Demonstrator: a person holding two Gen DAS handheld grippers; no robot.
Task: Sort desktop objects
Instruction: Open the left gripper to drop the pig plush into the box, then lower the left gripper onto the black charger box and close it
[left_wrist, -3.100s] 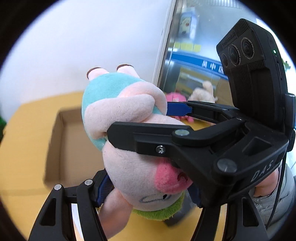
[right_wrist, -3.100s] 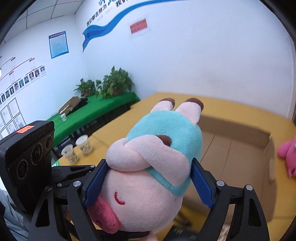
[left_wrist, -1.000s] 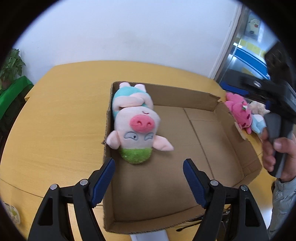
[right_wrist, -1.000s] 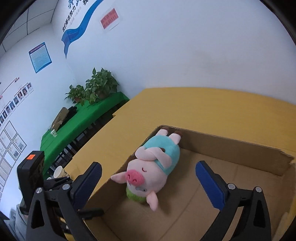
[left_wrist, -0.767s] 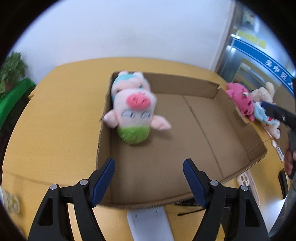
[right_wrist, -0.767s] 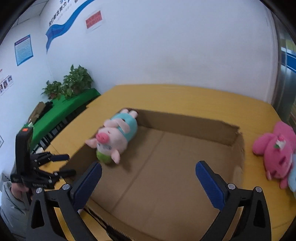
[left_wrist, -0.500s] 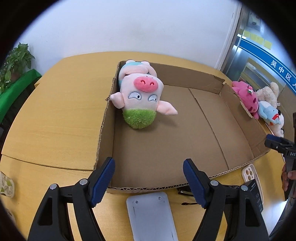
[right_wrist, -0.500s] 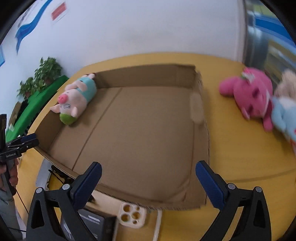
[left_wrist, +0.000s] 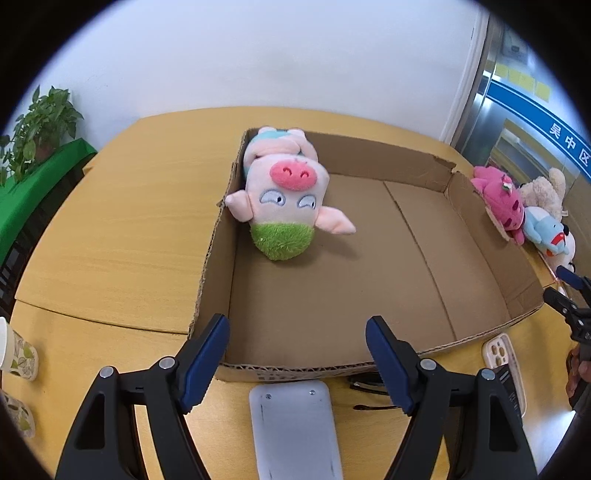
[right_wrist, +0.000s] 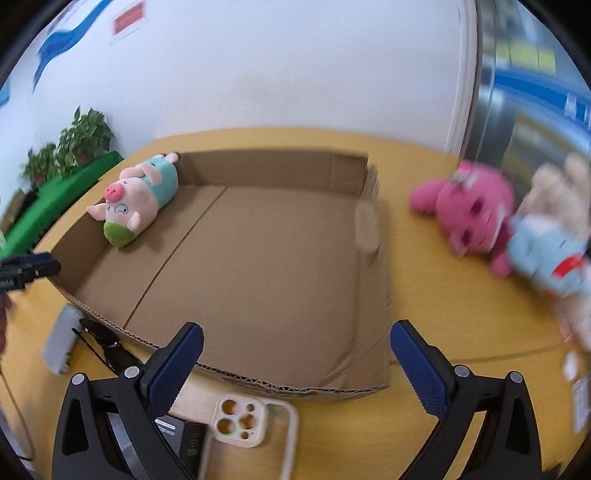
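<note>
With the pig plush (left_wrist: 286, 195) lying in the far left corner of the cardboard box (right_wrist: 258, 258), we hold both the left gripper (left_wrist: 295, 354) and the right gripper (right_wrist: 295, 362) spread and empty. Next we would take the pink plush (right_wrist: 469, 206) on the table right of the box, bringing the right gripper squarely over its body (not a limb) before closing, since soft stuffing slips.

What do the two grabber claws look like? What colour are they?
Both look alike. The left gripper and the right gripper each have two black plastic arms shaped like open triangle frames, joined with small silver screws. Each finger ends in a flat dark blue pad with a bumpy, dotted grip surface. No cables show on them.
</note>
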